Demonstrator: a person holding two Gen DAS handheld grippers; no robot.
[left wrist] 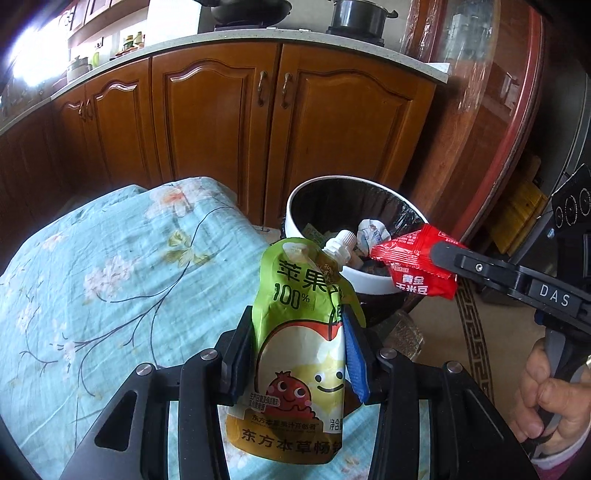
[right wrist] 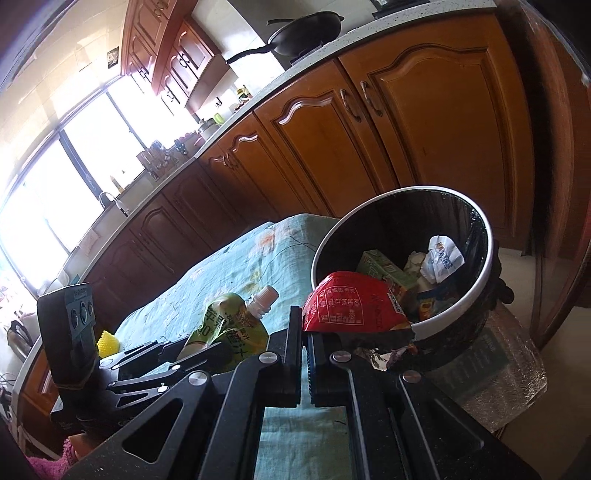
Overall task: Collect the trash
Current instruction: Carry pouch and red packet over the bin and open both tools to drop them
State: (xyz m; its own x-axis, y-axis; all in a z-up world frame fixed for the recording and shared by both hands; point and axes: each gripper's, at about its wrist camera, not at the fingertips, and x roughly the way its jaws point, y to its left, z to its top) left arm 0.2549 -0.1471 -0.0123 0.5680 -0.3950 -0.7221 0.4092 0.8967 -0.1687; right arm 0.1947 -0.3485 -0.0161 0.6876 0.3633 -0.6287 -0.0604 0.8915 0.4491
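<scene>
My left gripper (left wrist: pixel 301 325) is shut on a green apple-juice pouch (left wrist: pixel 299 332) with a white spout, held upright over the table near the bin. It also shows in the right wrist view (right wrist: pixel 225 332). My right gripper (right wrist: pixel 304 325) is shut on a red snack wrapper (right wrist: pixel 351 304), held at the bin's near rim. In the left wrist view the wrapper (left wrist: pixel 413 264) hangs over the rim from the right gripper (left wrist: pixel 441 254). The trash bin (right wrist: pixel 487 258) has a white rim and a black liner (left wrist: pixel 332 203). It holds a crumpled white wrapper (right wrist: pixel 443 258), a green carton (right wrist: pixel 384 267) and other trash.
A table under a light-blue floral cloth (left wrist: pixel 110 277) lies left of the bin. A small yellow object (right wrist: pixel 107 341) sits on it. Wooden cabinets (left wrist: pixel 221 129) stand behind, with a wok (right wrist: pixel 306 31) on the counter. A plastic-wrapped package (right wrist: pixel 506 369) lies beside the bin.
</scene>
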